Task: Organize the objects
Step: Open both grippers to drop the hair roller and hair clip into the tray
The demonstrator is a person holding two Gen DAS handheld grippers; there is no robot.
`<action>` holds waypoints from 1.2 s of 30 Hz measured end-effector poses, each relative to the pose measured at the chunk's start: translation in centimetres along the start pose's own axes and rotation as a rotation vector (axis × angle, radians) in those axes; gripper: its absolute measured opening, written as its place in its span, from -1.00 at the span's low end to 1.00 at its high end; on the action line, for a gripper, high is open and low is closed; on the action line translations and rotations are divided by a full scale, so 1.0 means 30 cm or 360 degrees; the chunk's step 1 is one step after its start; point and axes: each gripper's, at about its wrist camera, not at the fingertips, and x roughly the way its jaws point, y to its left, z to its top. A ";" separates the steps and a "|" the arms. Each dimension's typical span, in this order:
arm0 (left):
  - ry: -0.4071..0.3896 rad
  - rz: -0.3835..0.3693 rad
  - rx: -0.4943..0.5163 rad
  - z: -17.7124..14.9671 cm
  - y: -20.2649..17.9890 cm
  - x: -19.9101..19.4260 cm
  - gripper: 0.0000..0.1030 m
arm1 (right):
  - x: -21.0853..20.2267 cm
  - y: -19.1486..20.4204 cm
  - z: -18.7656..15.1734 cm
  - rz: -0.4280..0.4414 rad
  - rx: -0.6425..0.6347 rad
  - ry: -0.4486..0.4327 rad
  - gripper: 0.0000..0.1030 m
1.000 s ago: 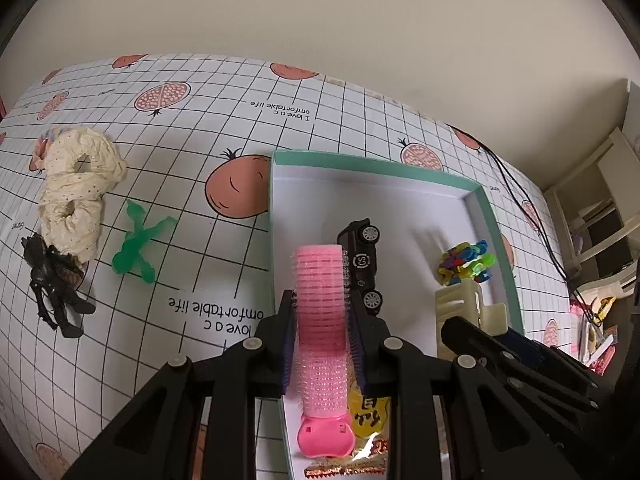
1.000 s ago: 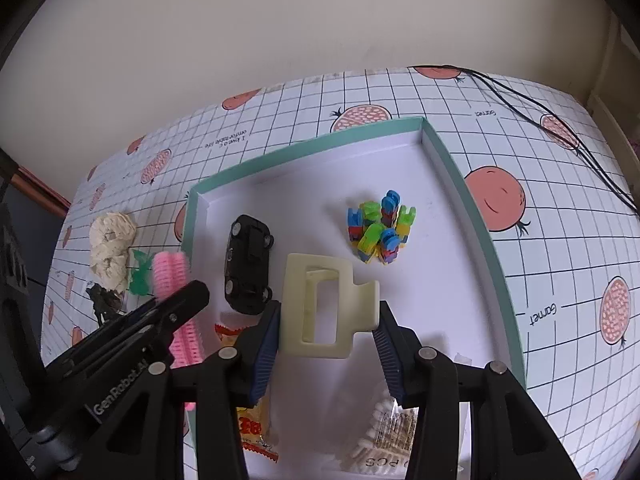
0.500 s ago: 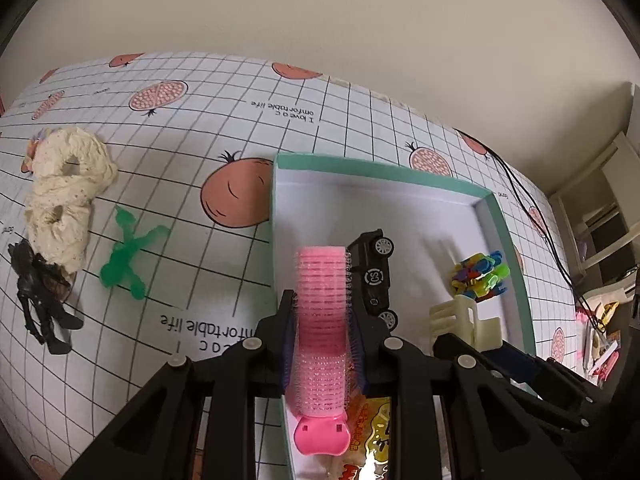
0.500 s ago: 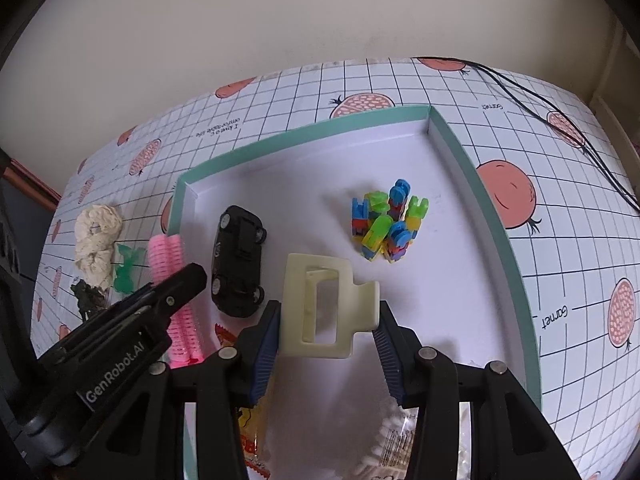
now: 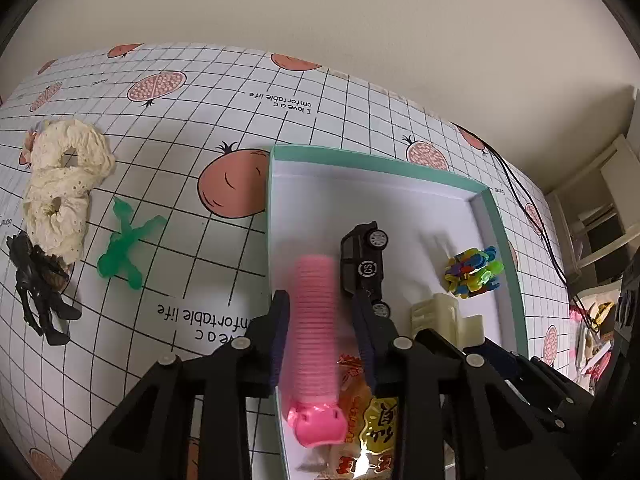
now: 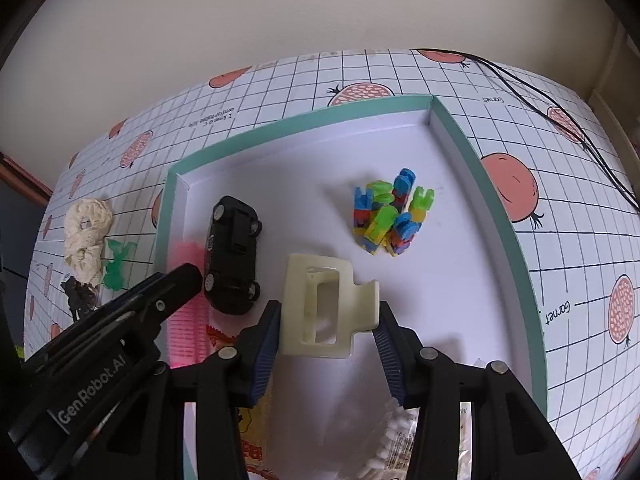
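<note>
The left gripper [image 5: 320, 320] has its jaws spread a little wider than the pink hair roller [image 5: 316, 320] between them; the roller is blurred, and whether the pads touch it cannot be told. It sits over the left inner edge of the teal-rimmed white tray [image 5: 400, 160], its cap end nearest the camera above an orange snack packet [image 5: 372, 412]. The right gripper [image 6: 328, 320] holds a cream claw hair clip [image 6: 324, 308] between its blue ribbed pads, just above the tray floor [image 6: 304, 152]. Inside the tray a black toy car [image 6: 232, 256] lies on its side beside the roller, and a heap of small colourful clips [image 6: 390, 216] sits well apart toward the right wall. A clear bag of white pieces [image 6: 396, 440] lies at the near edge under the right gripper. Outside the tray, on the grid-pattern tablecloth with pomegranate prints [image 5: 180, 160], lie a cream scrunchie [image 5: 60, 188], a green plastic figure [image 5: 128, 244] and a black toy insect [image 5: 38, 280], close together at the left. A black cable [image 6: 540, 88] runs across the cloth's far right
</note>
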 end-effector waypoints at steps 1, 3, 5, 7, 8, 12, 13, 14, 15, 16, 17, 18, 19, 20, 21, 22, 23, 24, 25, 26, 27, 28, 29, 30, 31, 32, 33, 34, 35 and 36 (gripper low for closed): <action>-0.0002 0.0000 0.0003 0.000 -0.001 -0.002 -0.30 | -0.004 0.003 0.002 -0.0004 -0.0006 -0.0004 -0.03; -0.0002 -0.0003 0.0004 0.001 -0.002 -0.011 -0.28 | -0.014 0.010 0.008 -0.0002 -0.0021 -0.0015 -0.02; -0.0009 -0.0013 0.0007 0.009 -0.006 -0.028 -0.28 | -0.028 0.015 0.012 -0.0006 -0.0027 -0.0029 -0.02; -0.0021 -0.0018 0.0013 0.017 -0.010 -0.047 -0.28 | -0.048 0.018 0.017 -0.0006 -0.0029 -0.0047 -0.02; -0.0032 -0.0017 0.0017 0.021 -0.013 -0.059 -0.28 | -0.059 0.019 0.020 -0.0002 -0.0031 -0.0061 -0.02; -0.0062 -0.0009 0.0019 0.035 -0.013 -0.095 -0.28 | -0.093 0.033 0.032 0.0007 -0.0043 -0.0102 -0.02; -0.0069 -0.0007 0.0020 0.039 -0.013 -0.102 -0.28 | -0.095 0.036 0.035 0.0008 -0.0043 -0.0105 -0.02; -0.0078 -0.0005 0.0021 0.042 -0.012 -0.110 -0.28 | -0.098 0.039 0.036 0.0006 -0.0043 -0.0109 -0.02; -0.0084 -0.0001 0.0021 0.042 -0.010 -0.115 -0.28 | -0.100 0.041 0.036 0.0006 -0.0044 -0.0113 -0.02; -0.0088 0.0009 0.0021 0.043 -0.006 -0.119 -0.28 | -0.104 0.041 0.035 0.0008 -0.0045 -0.0116 -0.02; -0.0093 0.0026 0.0021 0.044 -0.002 -0.124 -0.28 | -0.105 0.042 0.034 0.0009 -0.0046 -0.0118 -0.02; -0.0096 0.0035 0.0018 0.044 0.000 -0.125 -0.27 | -0.107 0.044 0.034 0.0007 -0.0049 -0.0122 -0.02; -0.0099 0.0048 0.0014 0.044 0.001 -0.125 -0.27 | -0.108 0.047 0.034 0.0004 -0.0051 -0.0125 -0.02; -0.0101 0.0060 0.0010 0.044 0.006 -0.127 -0.26 | -0.109 0.047 0.034 0.0003 -0.0051 -0.0126 -0.02; -0.0100 0.0069 0.0005 0.043 0.008 -0.127 -0.25 | -0.109 0.047 0.034 0.0003 -0.0050 -0.0126 -0.02; -0.0098 0.0080 -0.0001 0.043 0.014 -0.126 -0.19 | -0.109 0.048 0.034 0.0003 -0.0050 -0.0127 -0.02; -0.0095 0.0092 -0.0007 0.042 0.021 -0.125 -0.15 | -0.109 0.049 0.034 0.0000 -0.0049 -0.0130 -0.02; -0.0095 0.0102 -0.0011 0.040 0.026 -0.126 -0.11 | -0.109 0.050 0.033 -0.0002 -0.0045 -0.0134 -0.01; -0.0094 0.0118 -0.0020 0.040 0.034 -0.126 -0.10 | -0.110 0.049 0.034 -0.0005 -0.0041 -0.0140 0.10; -0.0094 0.0130 -0.0024 0.039 0.038 -0.126 -0.09 | -0.111 0.049 0.035 -0.0003 -0.0040 -0.0142 0.18; -0.0096 0.0145 -0.0024 0.040 0.042 -0.127 -0.05 | -0.110 0.049 0.036 -0.0001 -0.0044 -0.0141 0.19; -0.0100 0.0170 -0.0023 0.040 0.049 -0.128 0.04 | -0.109 0.050 0.036 -0.0003 -0.0047 -0.0143 0.19; -0.0103 0.0187 -0.0026 0.040 0.056 -0.128 0.08 | -0.109 0.052 0.036 -0.0011 -0.0051 -0.0144 0.19; -0.0104 0.0201 -0.0033 0.041 0.063 -0.129 0.13 | -0.107 0.055 0.037 -0.0017 -0.0053 -0.0144 0.19; -0.0105 0.0213 -0.0042 0.040 0.072 -0.129 0.13 | -0.107 0.056 0.036 -0.0019 -0.0056 -0.0146 0.21; -0.0105 0.0225 -0.0053 0.040 0.083 -0.130 0.14 | -0.106 0.057 0.036 -0.0021 -0.0057 -0.0148 0.27; -0.0106 0.0237 -0.0058 0.039 0.090 -0.131 0.21 | -0.105 0.060 0.037 -0.0020 -0.0058 -0.0151 0.30; -0.0107 0.0253 -0.0063 0.039 0.098 -0.132 0.37 | -0.105 0.061 0.038 -0.0017 -0.0060 -0.0153 0.36; -0.0114 0.0271 -0.0066 0.039 0.106 -0.133 0.45 | -0.103 0.062 0.038 -0.0015 -0.0063 -0.0155 0.39; -0.0120 0.0284 -0.0070 0.040 0.112 -0.134 0.51 | -0.102 0.064 0.038 -0.0017 -0.0066 -0.0155 0.41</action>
